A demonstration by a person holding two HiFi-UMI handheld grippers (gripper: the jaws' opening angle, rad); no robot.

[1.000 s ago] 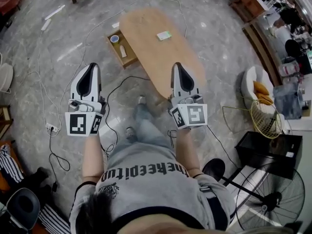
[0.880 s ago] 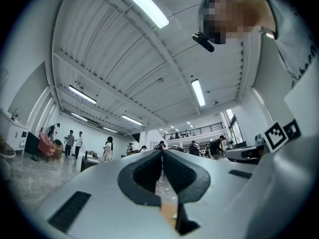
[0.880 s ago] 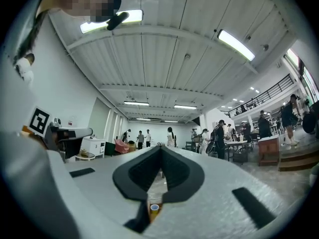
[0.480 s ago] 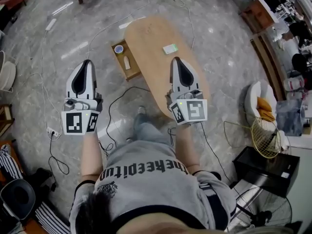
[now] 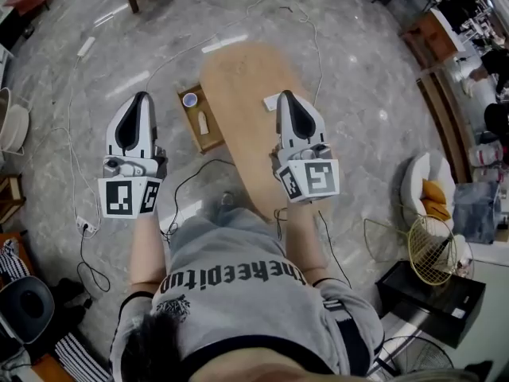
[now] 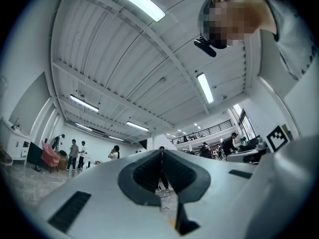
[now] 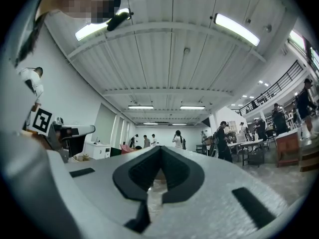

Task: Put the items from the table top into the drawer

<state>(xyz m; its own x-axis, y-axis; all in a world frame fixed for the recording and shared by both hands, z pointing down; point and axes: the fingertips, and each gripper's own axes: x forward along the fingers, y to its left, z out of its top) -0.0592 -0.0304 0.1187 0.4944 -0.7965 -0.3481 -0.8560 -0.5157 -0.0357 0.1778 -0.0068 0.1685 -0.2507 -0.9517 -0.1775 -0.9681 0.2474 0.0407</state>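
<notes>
A: Left hand-held gripper [image 5: 141,96]?
B: Pressed together, nothing between the jaws; over the floor [image 5: 95,70].
A: Right hand-held gripper [image 5: 285,94]?
B: Likewise pressed together, empty, above the tabletop [image 5: 238,78].
A: Pale flat item [image 5: 271,99]?
B: On the tabletop, just left of the right tip, partly hidden behind it.
A: Drawer [image 5: 211,136]?
B: Open, between both hand-held grippers, slightly ahead; round thing [image 5: 189,99] and small white piece [image 5: 203,122] inside.

The oval worktop [image 5: 238,86] at upper centre is light tan wood, and the open drawer [image 5: 211,138] to its left is darker brown. The left hand-held gripper [image 5: 141,99] and right hand-held gripper [image 5: 285,95] are white and dark grey, with black-and-white square patterns. The floor [image 5: 358,94] is grey, marble-veined.
</notes>
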